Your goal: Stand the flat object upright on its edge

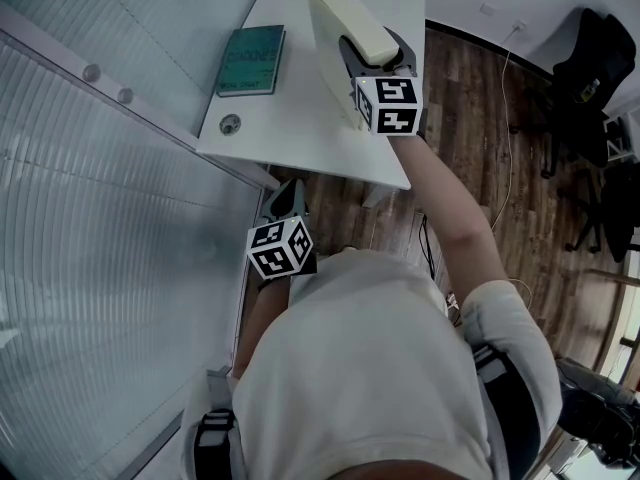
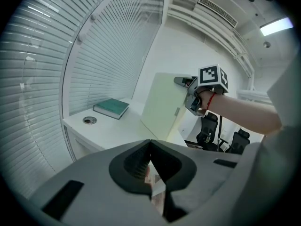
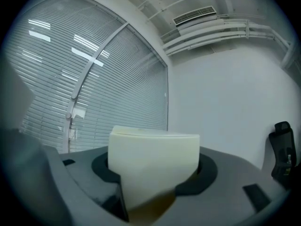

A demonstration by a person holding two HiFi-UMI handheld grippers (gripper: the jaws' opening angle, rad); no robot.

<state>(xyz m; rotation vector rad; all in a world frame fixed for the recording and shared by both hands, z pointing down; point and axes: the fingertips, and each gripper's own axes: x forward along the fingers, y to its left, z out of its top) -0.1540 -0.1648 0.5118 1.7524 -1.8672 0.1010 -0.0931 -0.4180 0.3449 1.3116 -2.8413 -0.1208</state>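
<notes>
Right jaws around cream book [image 1: 350, 23]

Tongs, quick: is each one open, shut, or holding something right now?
Left tongs: closed, nothing between them.
Right tongs: closed on the cream flat object.

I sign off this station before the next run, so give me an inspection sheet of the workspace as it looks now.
Surface: white desk, mostly bare.
Job's things: cream slab near upright, lower edge apparently on the desk.
Clutter: green book lying flat on the blinds side; round grommet near the desk's front edge.
Grippers: right gripper clamped on the slab's top edge; left gripper shut, empty, held off the desk.
Cables: white cable across the wood floor.
Surroundings: window blinds; black office chairs.
</notes>
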